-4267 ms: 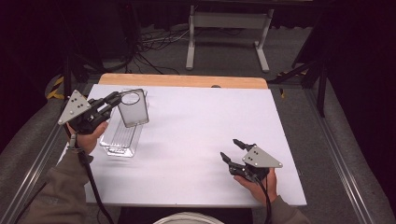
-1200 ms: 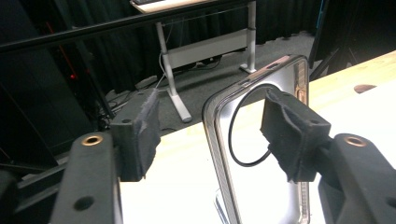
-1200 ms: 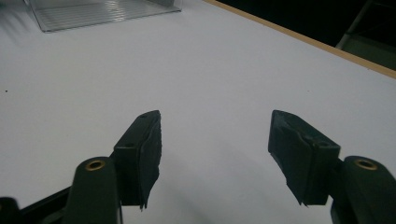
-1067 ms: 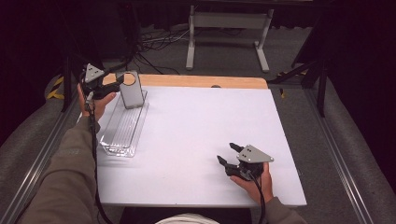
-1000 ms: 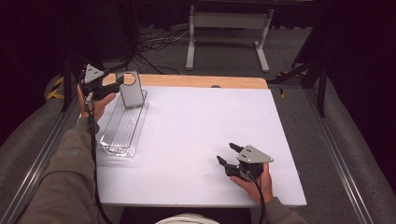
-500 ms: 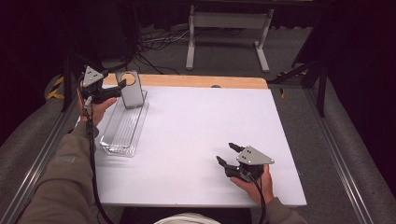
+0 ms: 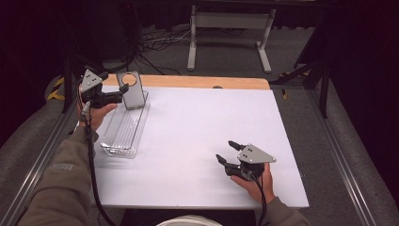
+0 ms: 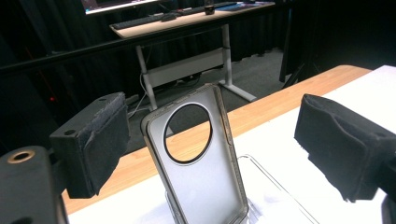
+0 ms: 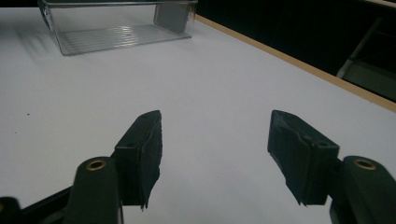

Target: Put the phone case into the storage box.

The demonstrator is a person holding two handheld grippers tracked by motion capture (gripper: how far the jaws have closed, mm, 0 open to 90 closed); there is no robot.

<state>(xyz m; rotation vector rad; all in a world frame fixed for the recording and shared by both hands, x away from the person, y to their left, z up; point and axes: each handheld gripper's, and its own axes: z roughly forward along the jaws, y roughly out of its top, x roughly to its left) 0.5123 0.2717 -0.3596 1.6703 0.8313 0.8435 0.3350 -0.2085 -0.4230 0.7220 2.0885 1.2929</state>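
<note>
Left gripper (image 7: 123,89) at about 10 o'clock on the table (image 7: 202,141), in the high view held level, tips toward the phone case (image 7: 131,89). In the left gripper view the jaws stand wide apart with clear air on both sides of the case; neither pad (image 8: 100,140) touches it. Jaws have just been opening; the case stands between them but is not gripped.

Phone case (image 8: 198,158): grey, translucent-edged, one large round cut-out in its upper half. It stands upright, tilted slightly back, its lower end inside the far end of the clear tray (image 7: 124,132). No brand, label or print readable on its face in either view.

Clear tray (image 9: 119,25): ribbed floor, long axis running from about 8 o'clock up toward 10 o'clock along the left edge of the white table top. No marking legible on it.

Right gripper (image 7: 225,153) at about 5 o'clock, resting low over the bare table, well apart from tray and case. In the right gripper view (image 9: 215,140) its jaws are parted, nothing between them, white surface beneath.

Writing: pale lettering on the left sleeve (image 7: 61,167), partly legible, seems to read "ESSIN…"; the rest cannot be made out.

A wooden strip (image 7: 197,82) borders the table's far edge at 12 o'clock.
</note>
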